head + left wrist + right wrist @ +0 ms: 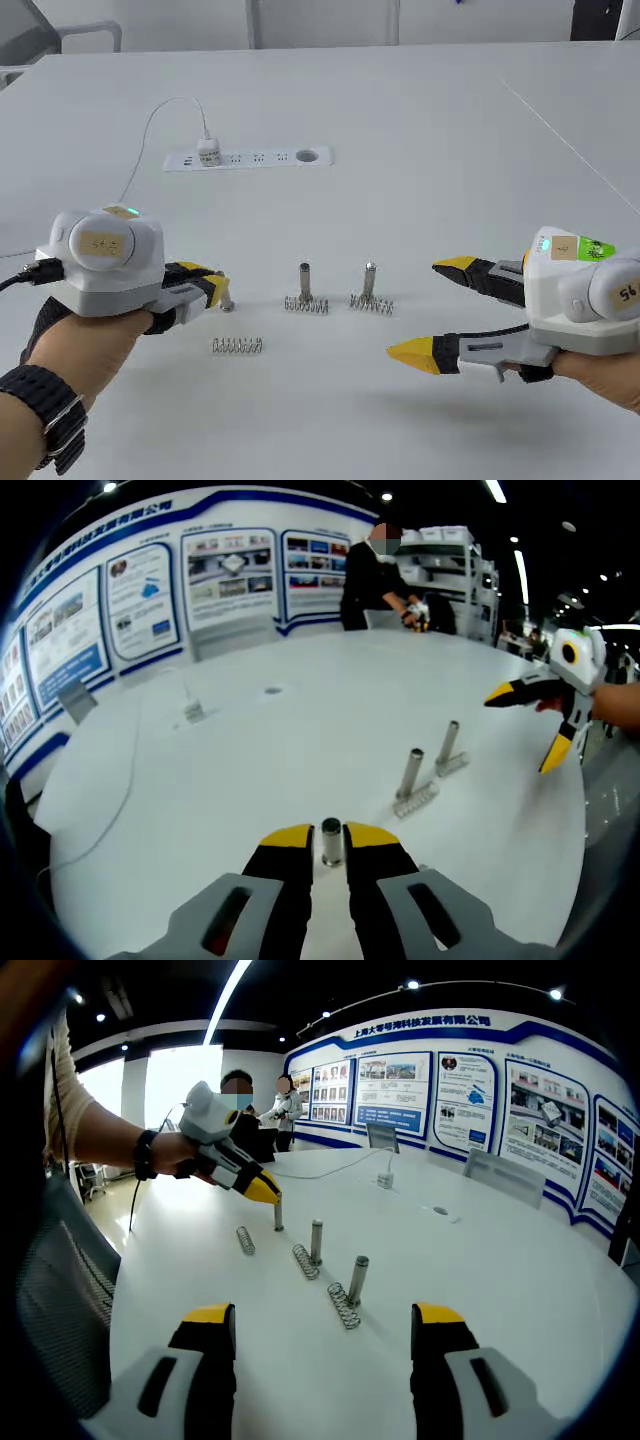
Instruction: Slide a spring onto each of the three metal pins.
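Observation:
Three short metal pins stand upright in a row on the white table: left pin point(226, 301), middle pin point(305, 279), right pin point(369, 277). My left gripper point(214, 290) is shut on the left pin point(331, 842), its yellow tips on either side of it. One spring point(237, 346) lies loose in front. A second spring point(306, 305) lies at the middle pin's foot and a third spring point(371, 303) at the right pin's foot. My right gripper point(440, 312) hovers open to the right of the pins, nothing between its jaws point(322, 1316).
A white power strip point(250, 158) with a plugged charger point(208, 152) and a cable lies further back on the table. A chair point(40, 40) stands at the far left edge. People stand beyond the table in the gripper views.

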Available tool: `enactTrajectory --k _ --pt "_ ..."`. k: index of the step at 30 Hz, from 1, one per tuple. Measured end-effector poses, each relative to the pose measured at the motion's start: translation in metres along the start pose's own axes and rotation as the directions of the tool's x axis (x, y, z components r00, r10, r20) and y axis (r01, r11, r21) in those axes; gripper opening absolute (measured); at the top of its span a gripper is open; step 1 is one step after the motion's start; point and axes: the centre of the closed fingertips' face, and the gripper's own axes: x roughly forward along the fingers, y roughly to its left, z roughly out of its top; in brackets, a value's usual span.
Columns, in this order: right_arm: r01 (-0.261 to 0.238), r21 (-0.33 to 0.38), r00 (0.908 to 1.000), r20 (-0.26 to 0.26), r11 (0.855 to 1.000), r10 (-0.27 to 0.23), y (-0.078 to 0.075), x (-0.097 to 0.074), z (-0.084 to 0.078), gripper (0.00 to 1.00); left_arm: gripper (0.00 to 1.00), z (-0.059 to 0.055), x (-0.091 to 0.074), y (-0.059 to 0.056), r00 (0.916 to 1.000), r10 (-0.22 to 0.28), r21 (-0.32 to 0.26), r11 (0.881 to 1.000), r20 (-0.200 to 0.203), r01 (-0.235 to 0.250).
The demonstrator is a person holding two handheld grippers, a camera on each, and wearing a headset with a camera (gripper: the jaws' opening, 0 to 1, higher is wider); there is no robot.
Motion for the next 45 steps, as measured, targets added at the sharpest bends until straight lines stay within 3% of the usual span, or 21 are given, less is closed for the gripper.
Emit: enactTrajectory --k 20,30,39,45 --pt "-0.002 0.000 1.0000 0.000 1.000 0.002 0.002 0.000 0.000 0.73 0.15 0.002 -0.008 0.000 0.9998 -0.008 -0.008 1.000 0.018 0.009" --pt "-0.013 0.003 0.9999 -0.008 1.000 0.013 0.005 0.001 -0.001 0.71 0.19 0.003 -0.015 -0.002 0.9984 -0.025 -0.021 0.999 0.051 0.027" --pt "-0.023 0.003 0.9996 -0.017 1.000 0.023 0.008 0.003 -0.003 0.70 0.30 0.000 -0.026 -0.006 0.9935 -0.062 -0.020 0.998 0.095 0.064" --pt "-0.030 0.004 0.9994 -0.020 1.000 0.030 0.010 0.004 -0.003 0.69 0.43 -0.002 -0.032 -0.013 0.9866 -0.110 -0.010 0.994 0.120 0.112"
